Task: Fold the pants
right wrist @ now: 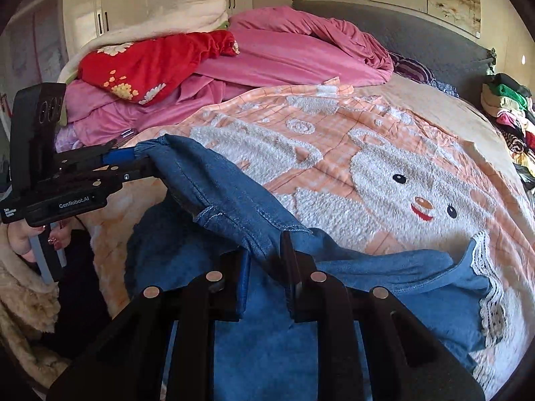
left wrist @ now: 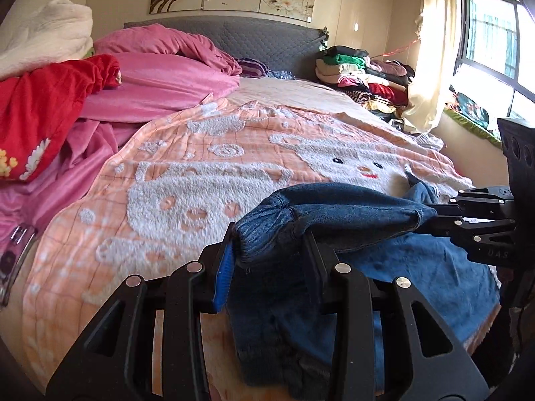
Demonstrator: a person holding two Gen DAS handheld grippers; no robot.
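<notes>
Denim pants (left wrist: 334, 214) hang pinched between left gripper (left wrist: 267, 260) and right gripper (right wrist: 265, 267).

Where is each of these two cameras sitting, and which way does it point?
Left wrist: rides the left gripper, facing up the bed toward the headboard and window; its jaws pinch the denim pants.
Right wrist: rides the right gripper, facing the pink bedding; the person's hand shows.
Shared: pants, bear blanket, each other's gripper.
</notes>
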